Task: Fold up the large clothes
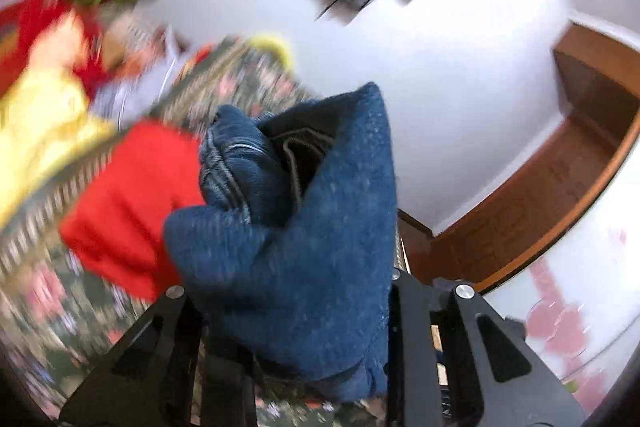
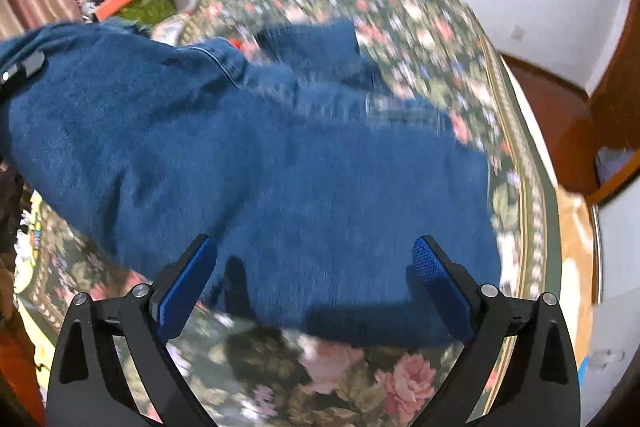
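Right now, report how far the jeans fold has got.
Done: nothing finished; no neat fold shows. In hand: the left tongs are clamped on a bunched end of the blue jeans, raised off the floral bedspread. The right tongs stand open above the denim, holding nothing. Left: lay that end over, flatten, and fold again.

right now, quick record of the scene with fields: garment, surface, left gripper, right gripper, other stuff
garment: blue denim jeans, partly lifted
surface: floral bedspread
left gripper: shut on a bunch of the jeans, raised
right gripper: open, above the jeans, nothing held
other stuff: red cloth, yellow cloth on the bed
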